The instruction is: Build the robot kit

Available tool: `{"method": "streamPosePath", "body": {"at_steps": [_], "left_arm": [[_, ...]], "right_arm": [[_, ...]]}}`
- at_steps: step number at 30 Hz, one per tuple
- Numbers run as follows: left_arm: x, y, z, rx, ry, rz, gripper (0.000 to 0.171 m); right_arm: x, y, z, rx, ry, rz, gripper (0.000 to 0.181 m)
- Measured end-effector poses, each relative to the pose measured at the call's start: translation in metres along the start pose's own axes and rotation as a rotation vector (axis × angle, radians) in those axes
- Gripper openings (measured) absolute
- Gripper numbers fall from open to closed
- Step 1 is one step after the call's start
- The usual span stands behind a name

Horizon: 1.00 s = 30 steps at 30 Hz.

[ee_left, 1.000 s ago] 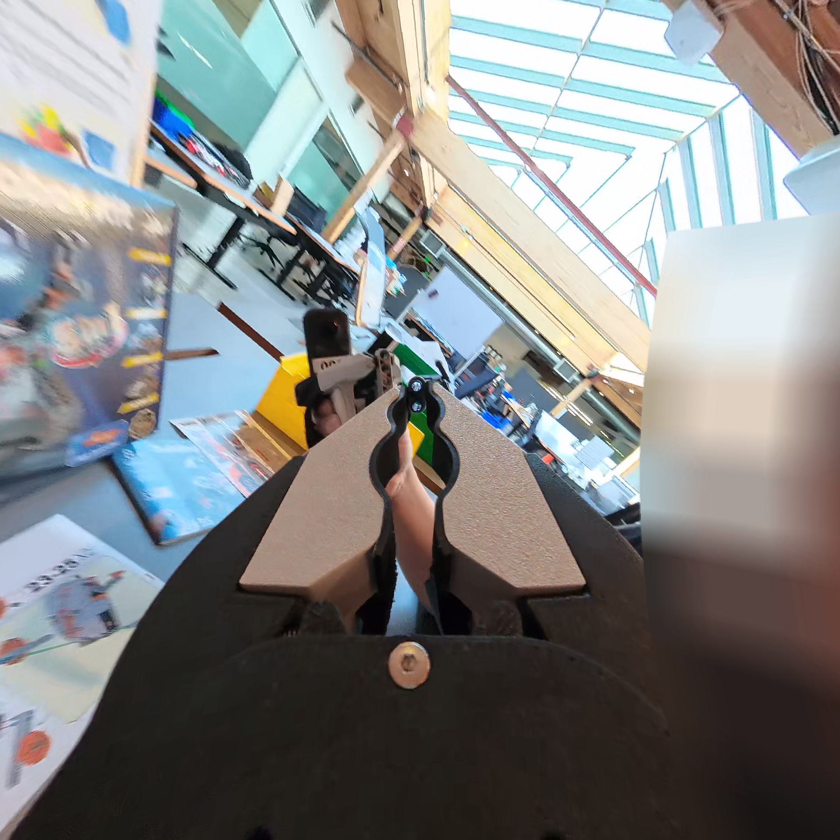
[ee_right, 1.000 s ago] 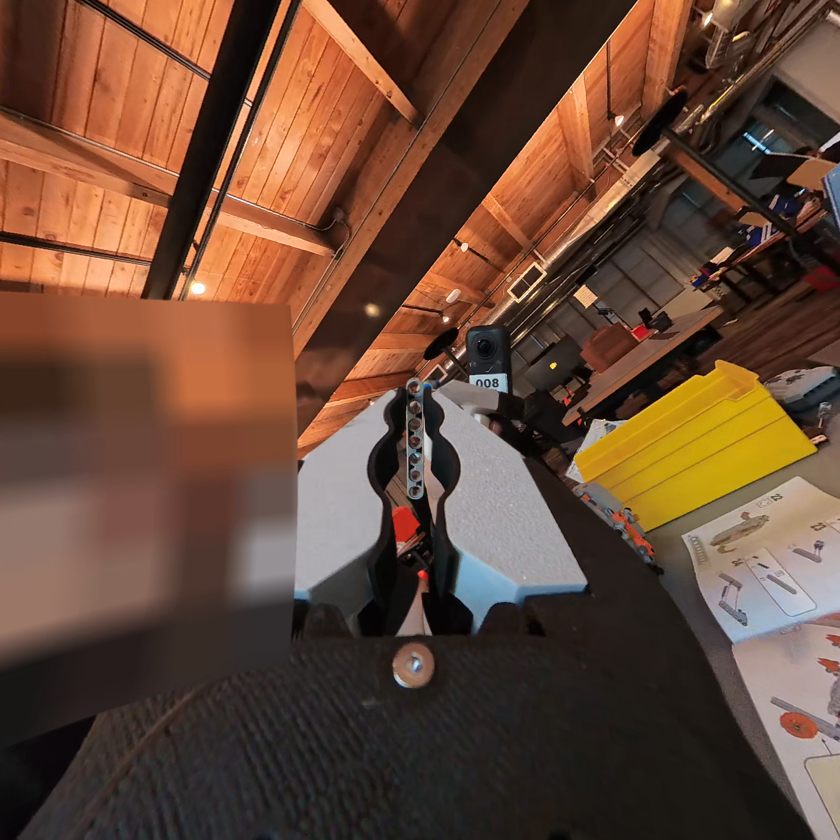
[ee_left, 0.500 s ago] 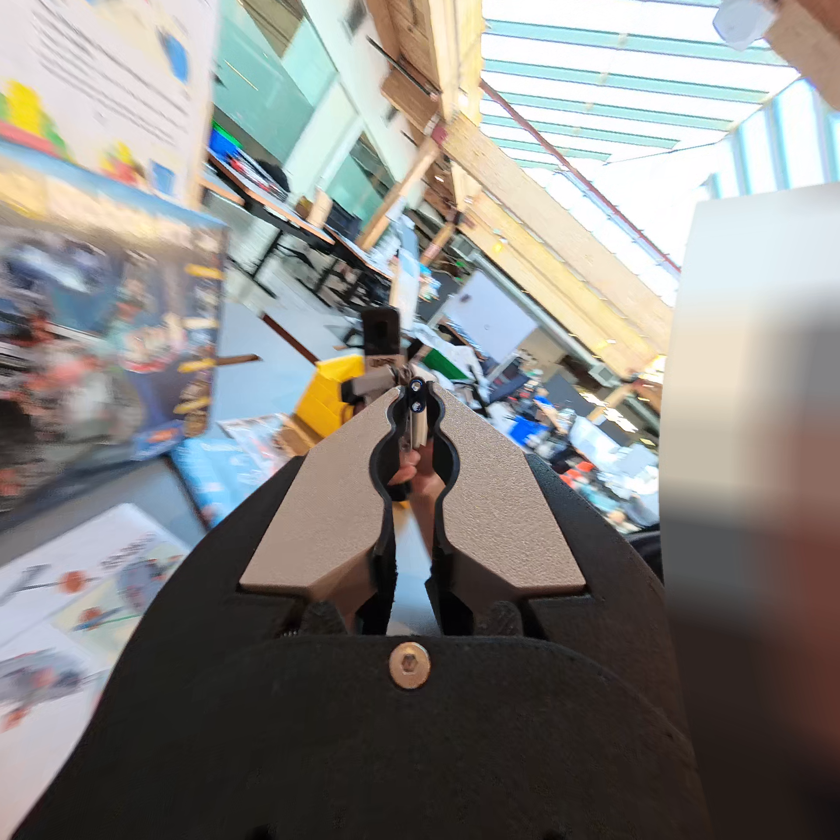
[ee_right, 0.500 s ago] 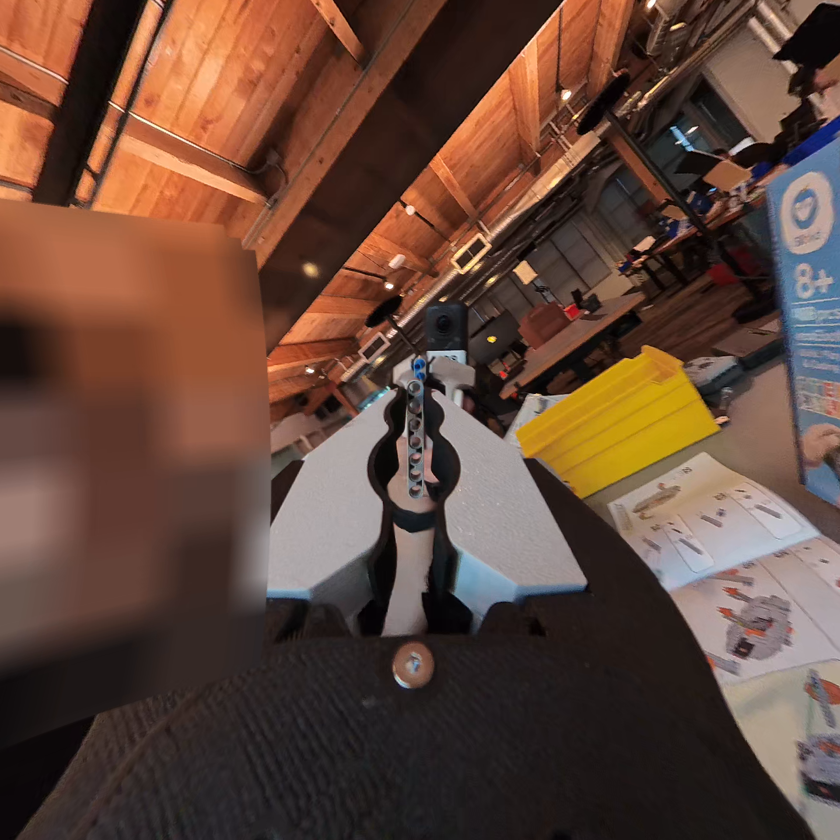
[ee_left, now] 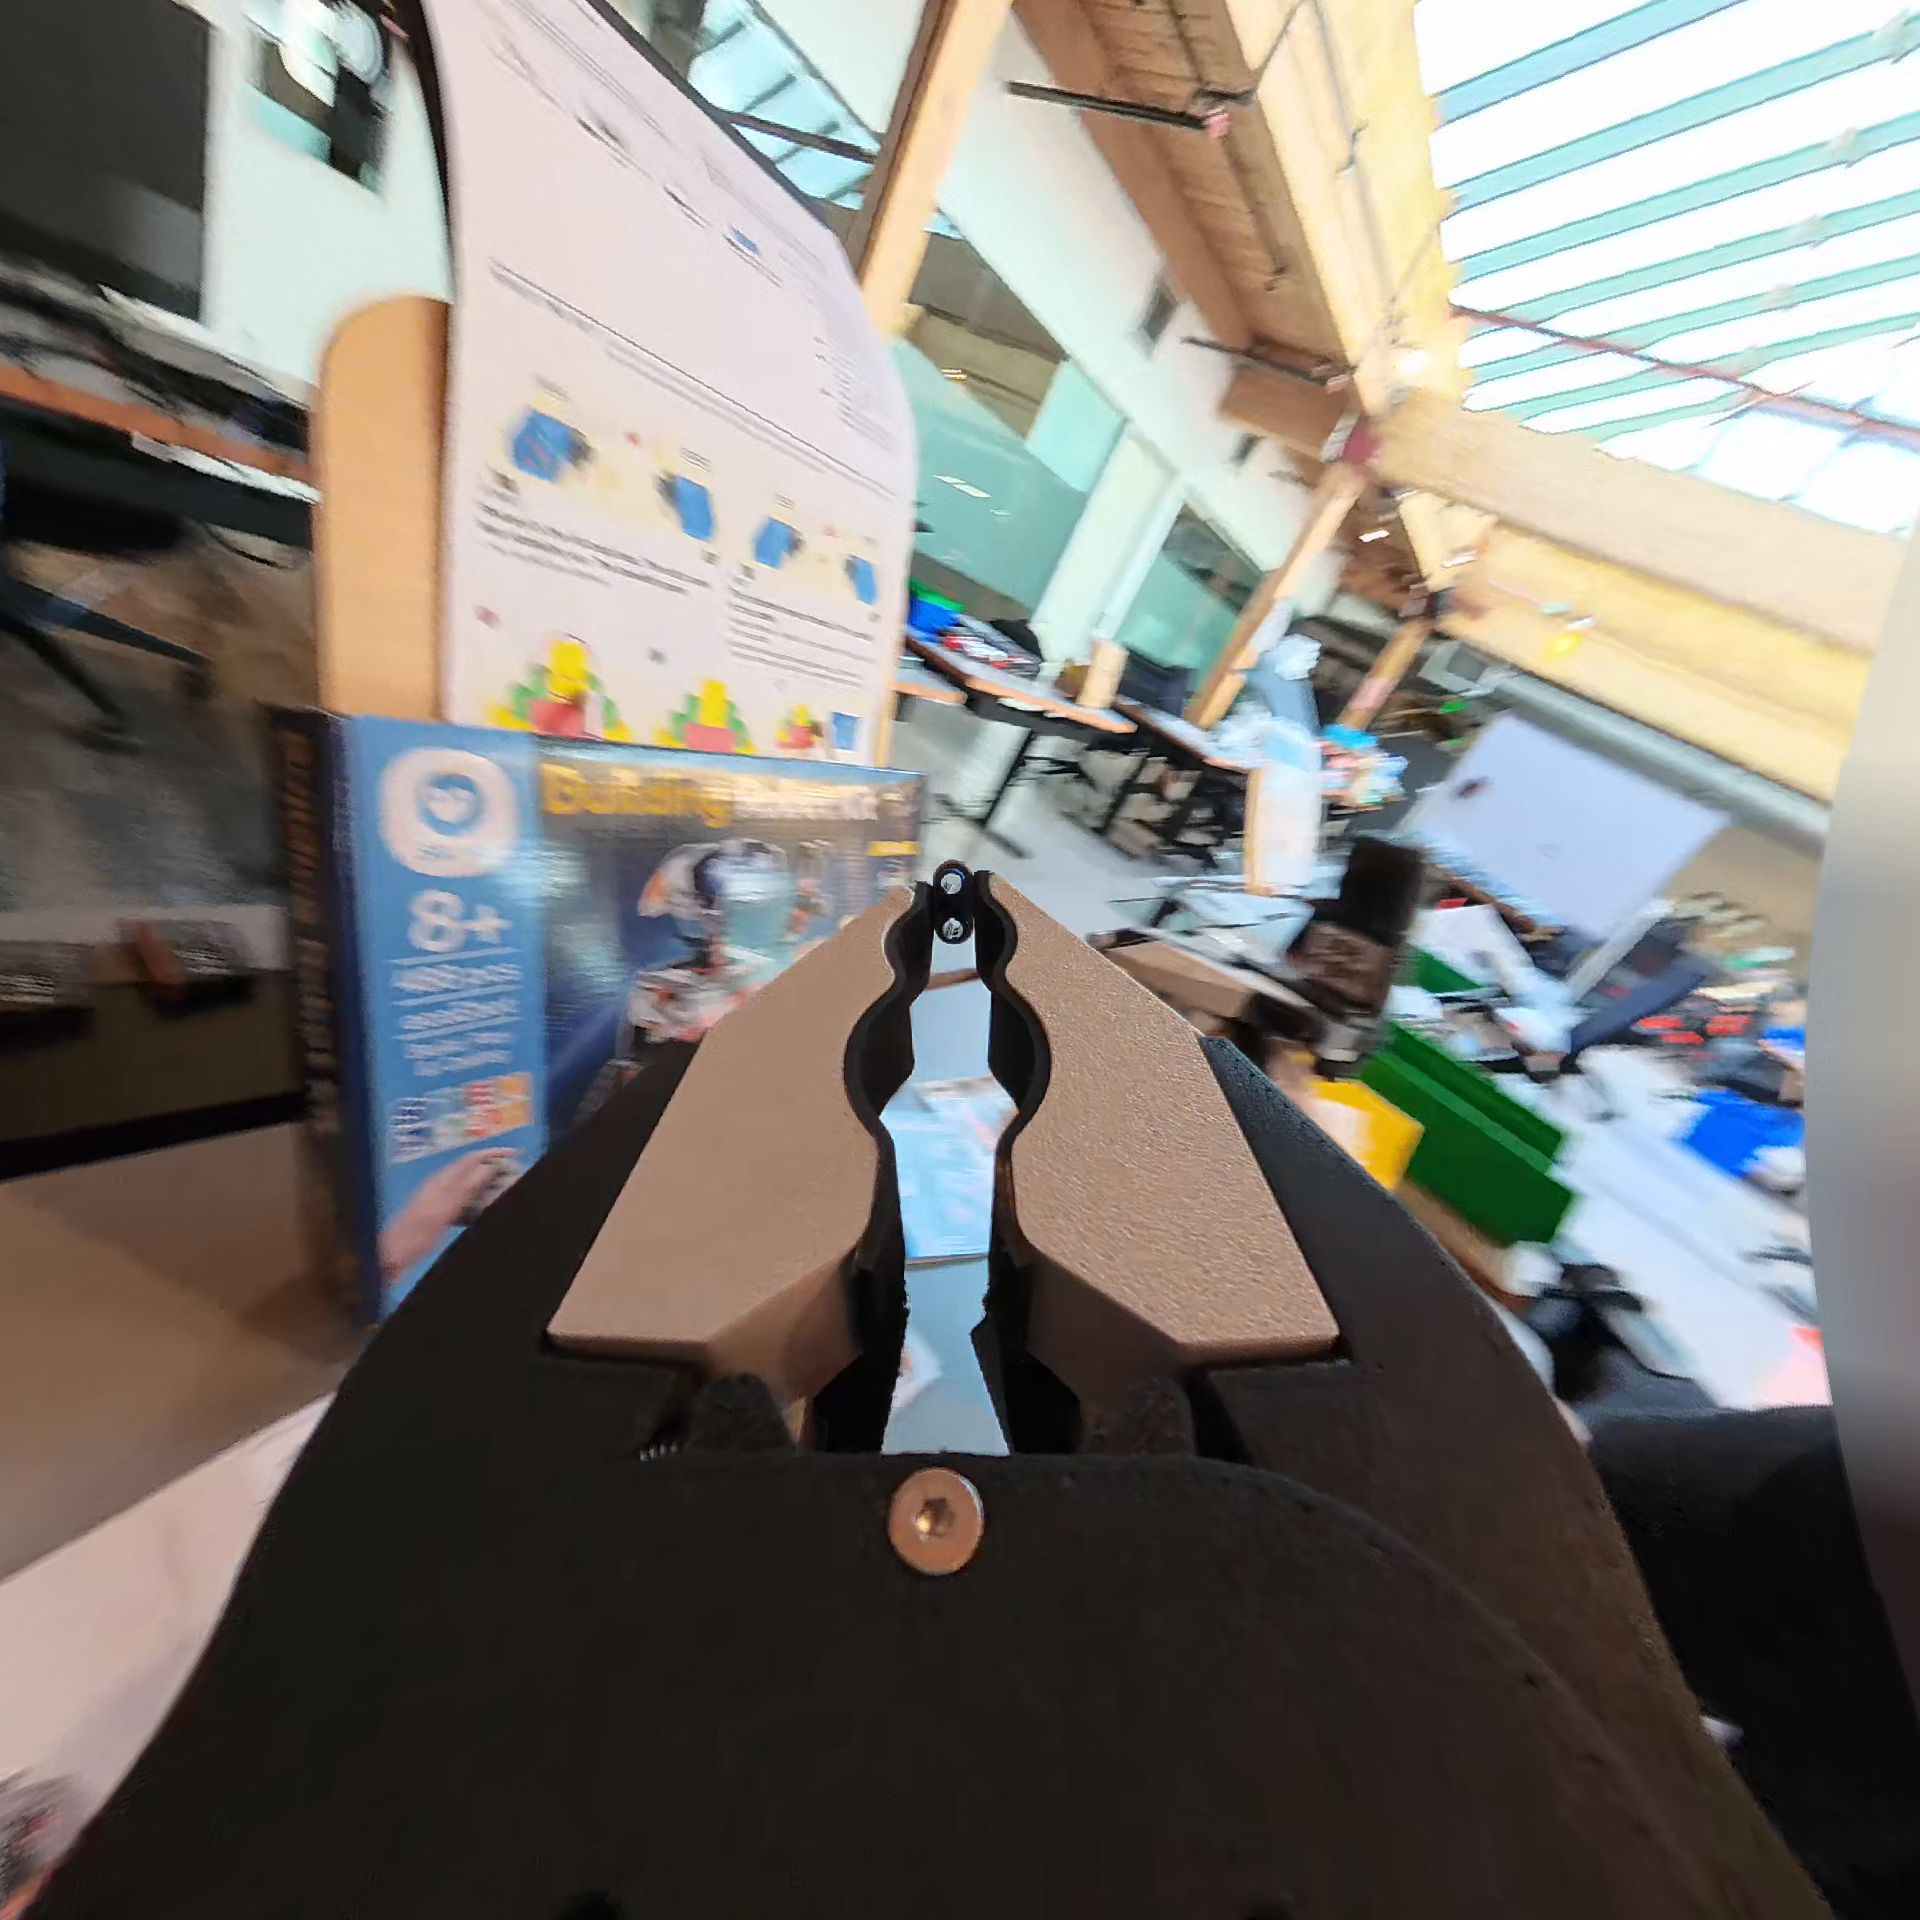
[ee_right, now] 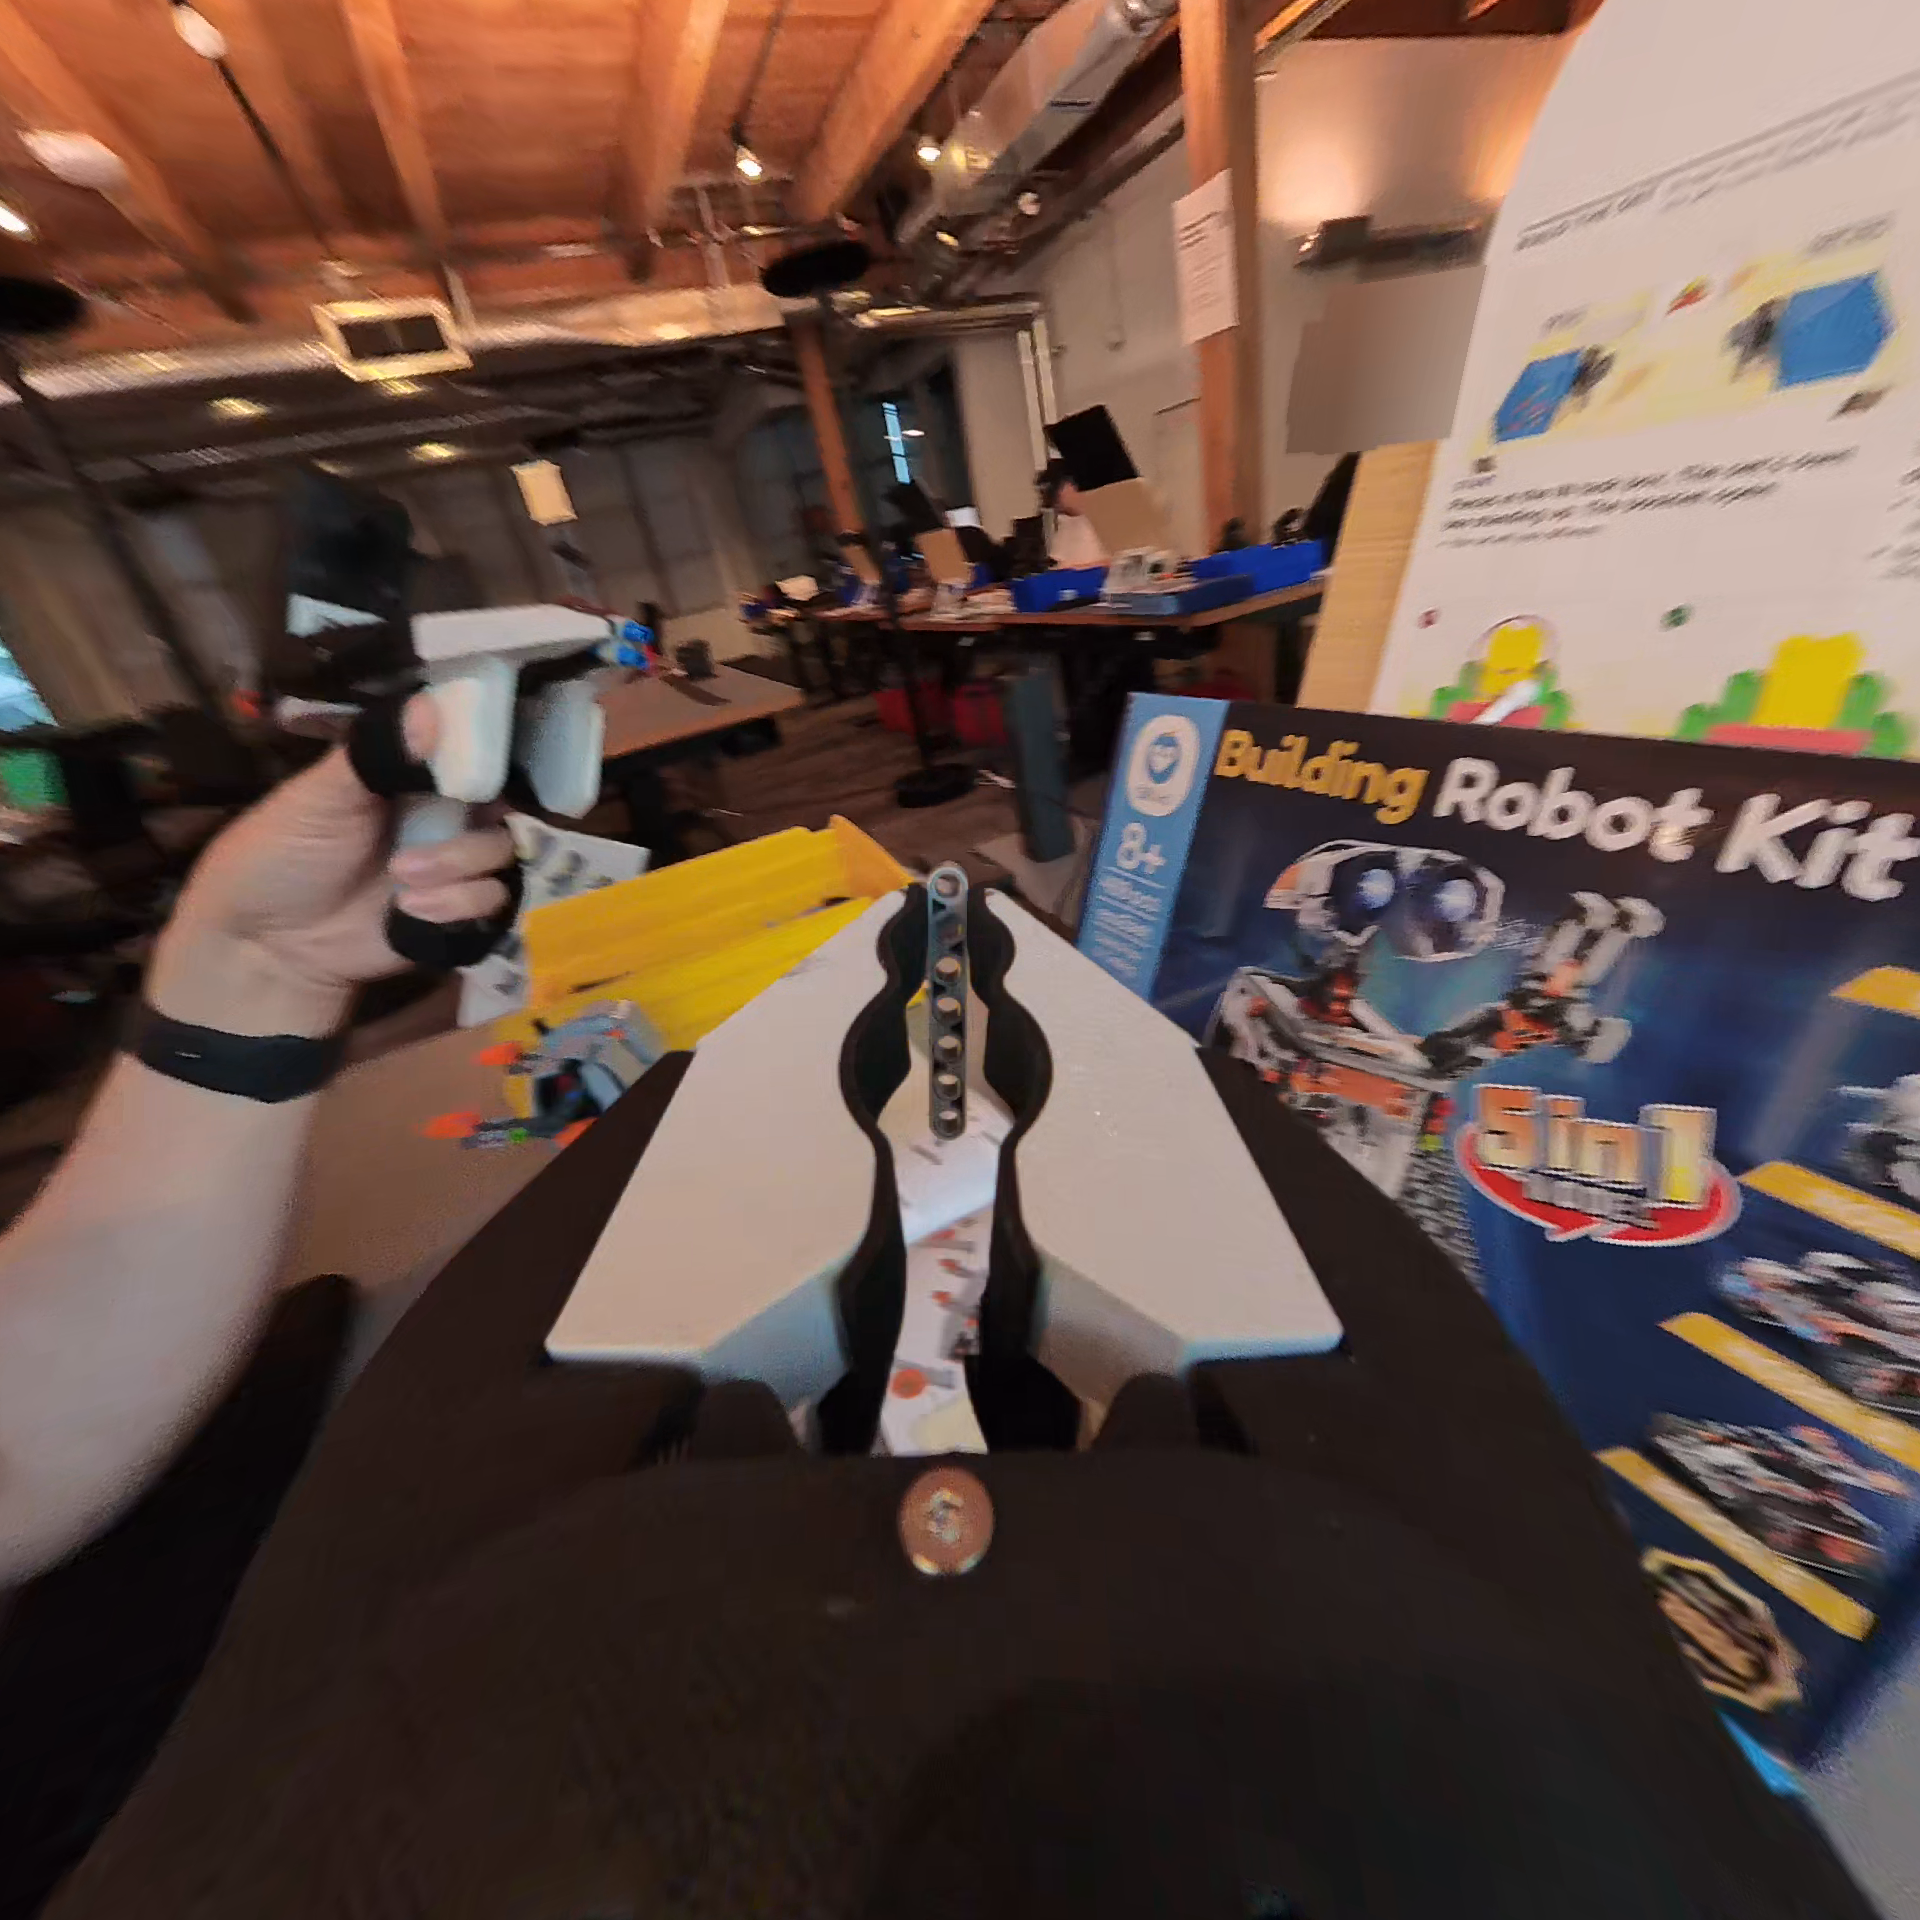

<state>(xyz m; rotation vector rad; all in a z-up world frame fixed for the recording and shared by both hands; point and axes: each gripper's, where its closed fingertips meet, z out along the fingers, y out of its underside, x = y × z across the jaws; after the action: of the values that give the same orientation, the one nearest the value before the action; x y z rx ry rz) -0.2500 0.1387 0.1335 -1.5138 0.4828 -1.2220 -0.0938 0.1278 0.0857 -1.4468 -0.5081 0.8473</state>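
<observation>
My left gripper (ee_left: 951, 902) has tan fingers and is shut on a small dark piece (ee_left: 952, 906) with two round ends, held at the very tips. My right gripper (ee_right: 948, 920) has white fingers and is shut on a grey beam with holes (ee_right: 947, 1039), which runs back between the fingers. The left gripper also shows in the right wrist view (ee_right: 613, 644), up at the left in a person's hand (ee_right: 301, 862), well apart from the beam. Both grippers are in the air in front of an upright blue kit box (ee_right: 1507, 1039), which the left wrist view (ee_left: 623, 935) also shows.
A white poster board (ee_left: 665, 436) stands behind the box. A yellow bin (ee_right: 707, 925) and a small grey and orange model (ee_right: 582, 1055) sit on the table (ee_right: 416, 1122). Instruction sheets (ee_right: 935, 1184) lie under the right gripper. A green bin (ee_left: 1475, 1153) is at the right.
Both grippers have tipped down from the ceiling toward the box and table, and have moved apart from each other. Both stay shut on their pieces.
</observation>
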Motion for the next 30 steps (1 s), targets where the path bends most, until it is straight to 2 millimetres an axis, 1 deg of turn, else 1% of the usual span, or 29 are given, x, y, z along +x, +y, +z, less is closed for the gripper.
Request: {"method": "streamPosePath", "body": {"at_steps": [3, 6, 9, 13, 16, 18, 20, 22, 26, 28, 30], "left_arm": [[-0.016, 0.0, -0.003, -0.026, -0.158, 0.12, 0.005], [-0.035, 0.002, -0.008, -0.078, -0.327, 0.252, 0.005], [-0.037, 0.005, -0.008, -0.107, -0.362, 0.286, 0.005], [-0.033, 0.008, -0.005, -0.113, -0.323, 0.254, 0.005], [-0.029, 0.008, -0.005, -0.104, -0.285, 0.226, 0.005], [-0.031, 0.007, -0.007, -0.103, -0.293, 0.225, 0.005], [-0.037, 0.007, -0.01, -0.115, -0.347, 0.261, 0.005], [-0.04, 0.007, -0.011, -0.124, -0.372, 0.28, 0.005], [-0.04, 0.008, -0.011, -0.126, -0.362, 0.262, 0.005], [-0.04, 0.008, -0.011, -0.124, -0.354, 0.255, 0.005], [-0.035, 0.007, -0.011, -0.114, -0.318, 0.227, 0.005]], "right_arm": [[0.012, 0.002, -0.002, -0.035, 0.133, -0.104, 0.005], [0.029, 0.011, -0.004, -0.1, 0.26, -0.164, 0.005], [0.037, 0.017, -0.004, -0.133, 0.314, -0.198, 0.005], [0.034, 0.019, -0.002, -0.131, 0.278, -0.158, 0.005], [0.026, 0.019, 0.001, -0.105, 0.199, -0.089, 0.005], [0.017, 0.018, 0.004, -0.086, 0.119, -0.032, 0.005], [0.012, 0.019, 0.006, -0.082, 0.077, -0.01, 0.005], [0.011, 0.024, 0.008, -0.108, 0.071, -0.028, 0.005], [0.008, 0.034, 0.014, -0.143, 0.058, -0.035, 0.005], [0.007, 0.038, 0.016, -0.148, 0.032, 0.006, 0.005], [0.006, 0.044, 0.018, -0.155, -0.014, 0.085, 0.005]]}}
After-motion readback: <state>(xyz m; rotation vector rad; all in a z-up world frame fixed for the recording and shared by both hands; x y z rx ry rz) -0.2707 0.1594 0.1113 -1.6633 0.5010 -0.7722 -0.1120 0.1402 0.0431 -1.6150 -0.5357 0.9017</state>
